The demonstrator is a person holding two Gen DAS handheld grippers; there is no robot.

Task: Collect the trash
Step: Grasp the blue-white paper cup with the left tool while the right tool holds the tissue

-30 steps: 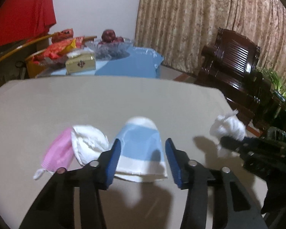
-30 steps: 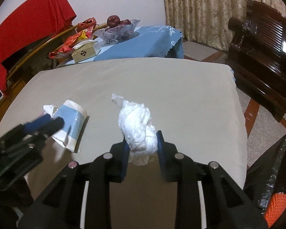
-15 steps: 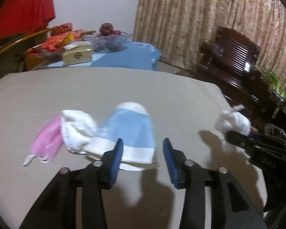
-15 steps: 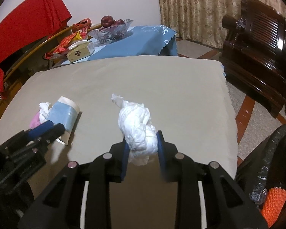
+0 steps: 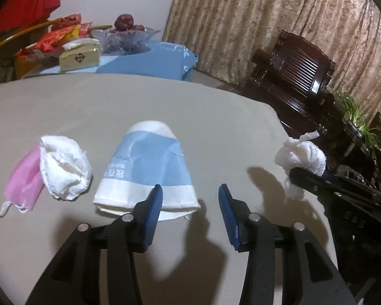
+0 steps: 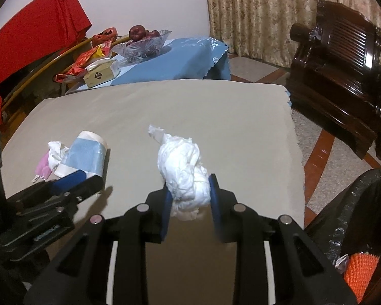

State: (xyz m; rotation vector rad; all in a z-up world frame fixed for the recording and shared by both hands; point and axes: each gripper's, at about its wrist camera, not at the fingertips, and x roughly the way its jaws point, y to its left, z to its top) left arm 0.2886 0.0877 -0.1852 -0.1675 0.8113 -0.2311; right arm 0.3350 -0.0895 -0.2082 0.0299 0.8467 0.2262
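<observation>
The desk (image 6: 216, 117) is wide and covered in beige. I take the paper cup on it as my landmark. Behind the cup, past the far edge of the desk, a blue cloth (image 6: 190, 61) carries a glass fruit bowl (image 6: 142, 43) and a tissue box (image 6: 102, 72). Far to the right of the cup, beyond the desk edge, a black trash bag (image 6: 355, 216) stands on the floor.

The paper cup (image 5: 146, 170), white with a blue band, lies on its side on the desk with its mouth toward me. Just left of the cup lies a crumpled white tissue (image 5: 64, 167), and touching that tissue on its far left side is a pink face mask (image 5: 24, 178).

My left tool (image 5: 190, 212) is spread wide with nothing between the blue pads; one pad is at the rim of the cup. My right tool (image 6: 189, 203), well to the right of the cup, is closed tight on a white tissue wad (image 6: 184, 167), which is held above the desk.
</observation>
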